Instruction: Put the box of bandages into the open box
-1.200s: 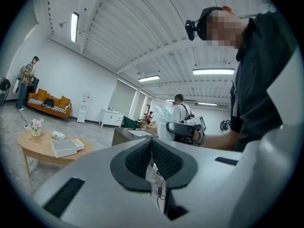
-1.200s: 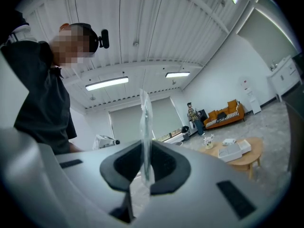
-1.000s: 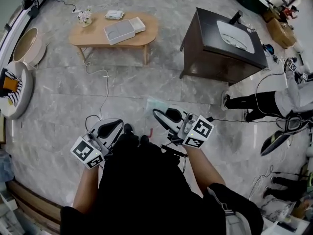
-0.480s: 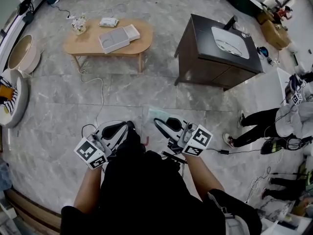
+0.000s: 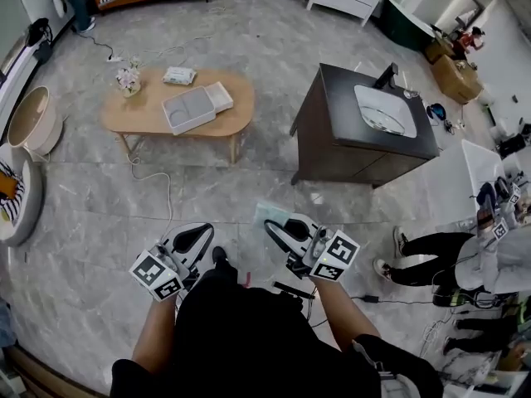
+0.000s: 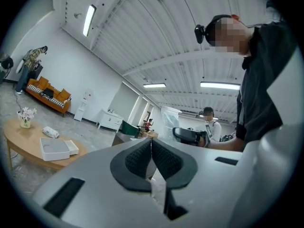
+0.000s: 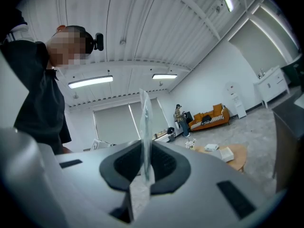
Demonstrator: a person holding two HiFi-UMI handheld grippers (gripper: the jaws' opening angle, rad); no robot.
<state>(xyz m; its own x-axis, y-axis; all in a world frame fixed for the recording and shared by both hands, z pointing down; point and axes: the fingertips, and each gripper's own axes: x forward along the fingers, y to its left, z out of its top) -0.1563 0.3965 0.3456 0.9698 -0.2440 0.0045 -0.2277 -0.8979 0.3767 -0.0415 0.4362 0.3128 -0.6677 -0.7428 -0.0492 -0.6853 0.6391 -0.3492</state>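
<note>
Bandage box: one, in right gripper; open box: one.

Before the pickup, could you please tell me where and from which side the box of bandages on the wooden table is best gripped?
Probably across its long sides, from above: the box of bandages lies flat and low on the wooden table, with the flowers at its left and the open box close in front. The left gripper is free.

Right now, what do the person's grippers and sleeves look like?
The left gripper and right gripper have pale grey bodies with black ribbed pads. Each carries a cube of black-and-white square markers. The person wears a black short-sleeved top.
</note>
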